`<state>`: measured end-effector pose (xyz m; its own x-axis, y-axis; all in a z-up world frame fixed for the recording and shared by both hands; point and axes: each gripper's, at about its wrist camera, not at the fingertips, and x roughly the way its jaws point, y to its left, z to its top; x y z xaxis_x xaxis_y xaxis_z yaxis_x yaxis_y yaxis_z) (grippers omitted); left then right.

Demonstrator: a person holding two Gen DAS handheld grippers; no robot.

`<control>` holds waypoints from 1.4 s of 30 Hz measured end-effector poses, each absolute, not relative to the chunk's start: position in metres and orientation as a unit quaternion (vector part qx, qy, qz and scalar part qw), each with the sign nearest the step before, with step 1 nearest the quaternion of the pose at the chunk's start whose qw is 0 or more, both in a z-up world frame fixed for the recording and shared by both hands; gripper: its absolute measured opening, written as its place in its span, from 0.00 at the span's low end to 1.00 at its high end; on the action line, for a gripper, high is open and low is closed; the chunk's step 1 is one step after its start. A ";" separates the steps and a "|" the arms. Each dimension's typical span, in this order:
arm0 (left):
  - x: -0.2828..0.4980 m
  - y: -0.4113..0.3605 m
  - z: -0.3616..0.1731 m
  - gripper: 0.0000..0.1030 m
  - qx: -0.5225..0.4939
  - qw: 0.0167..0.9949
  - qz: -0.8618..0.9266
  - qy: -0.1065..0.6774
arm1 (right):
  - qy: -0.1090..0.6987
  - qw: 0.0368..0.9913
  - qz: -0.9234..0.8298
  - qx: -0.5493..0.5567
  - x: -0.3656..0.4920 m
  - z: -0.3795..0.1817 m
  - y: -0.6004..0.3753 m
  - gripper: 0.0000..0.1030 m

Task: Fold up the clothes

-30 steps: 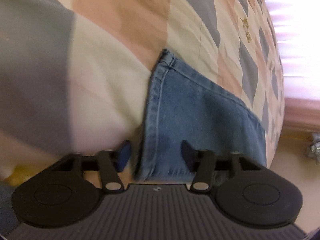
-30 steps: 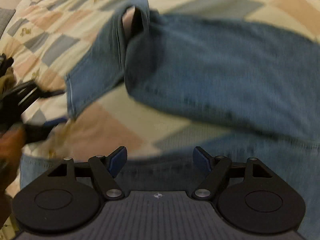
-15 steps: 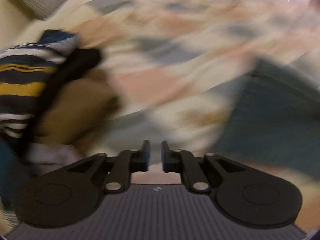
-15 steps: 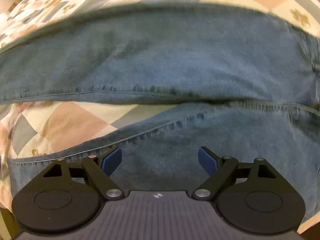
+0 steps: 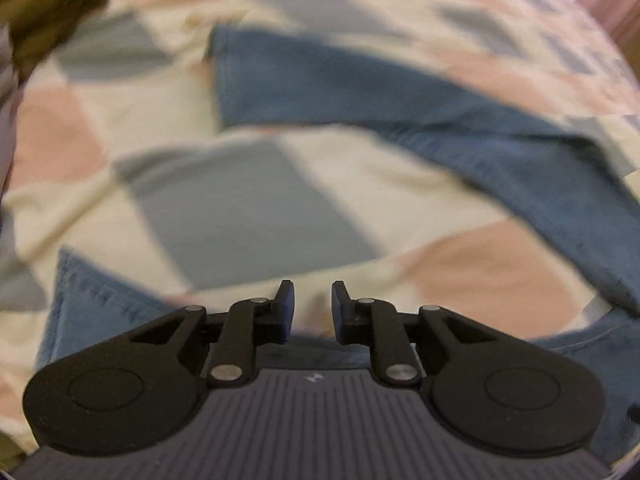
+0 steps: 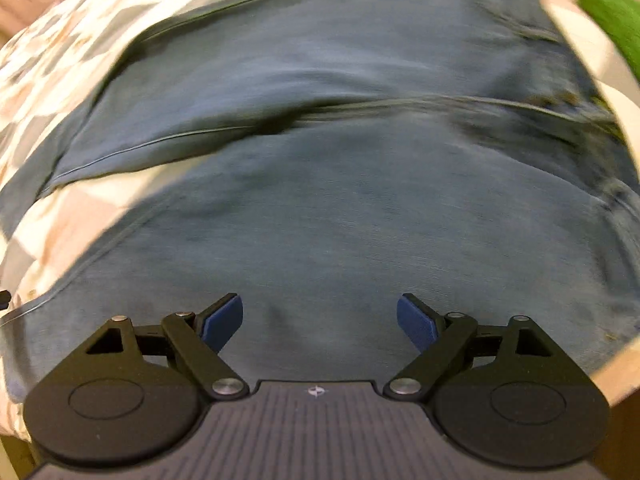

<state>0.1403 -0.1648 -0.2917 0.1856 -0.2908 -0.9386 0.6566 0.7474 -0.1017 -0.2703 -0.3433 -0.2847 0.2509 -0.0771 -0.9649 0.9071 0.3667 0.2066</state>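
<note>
The jeans point(image 5: 360, 88) lay spread on a checked quilt point(image 5: 240, 208), both legs opened into a wide V with bare quilt between them. In the left wrist view the far leg ran as a long band from its hem at upper left, across the frame, down toward the right edge; the near leg's hem point(image 5: 92, 296) showed at lower left, just beside the gripper body. The left gripper point(image 5: 312, 308) pointed steeply down over the quilt between the two legs. Its jaws stood narrowly apart and were opening, with nothing between them; only quilt showed in the gap. The near hem lay to the left of the jaws, the far leg well ahead. The right gripper point(image 6: 320, 318) hung over the broad upper part of the jeans point(image 6: 340, 208), jaws spread wide and empty, denim directly below and ahead. A seam crossed that view from left to right, marking the long axis of the legs. By position, the left gripper was the nearer to the leg hems and the right the nearer to the waist end. A green item point(image 6: 612, 16) lay past the jeans at upper right, and a dark garment pile point(image 5: 44, 12) sat at upper left of the left view. The quilt between the legs offered open room for bringing one leg across onto the other.
</note>
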 end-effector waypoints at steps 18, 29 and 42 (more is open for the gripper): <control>0.305 -0.180 -0.353 0.00 -0.074 0.764 -0.164 0.620 | 0.480 0.658 -0.353 0.460 -0.220 -0.295 -0.336 0.88; 0.426 -0.229 -0.246 0.21 -0.111 0.830 -0.222 0.500 | 0.431 0.698 -0.317 0.476 -0.133 -0.285 -0.354 0.88; 0.388 -0.172 -0.362 0.28 -0.188 0.734 -0.164 0.632 | 0.103 0.522 -0.404 0.744 -0.183 -0.359 -0.361 0.85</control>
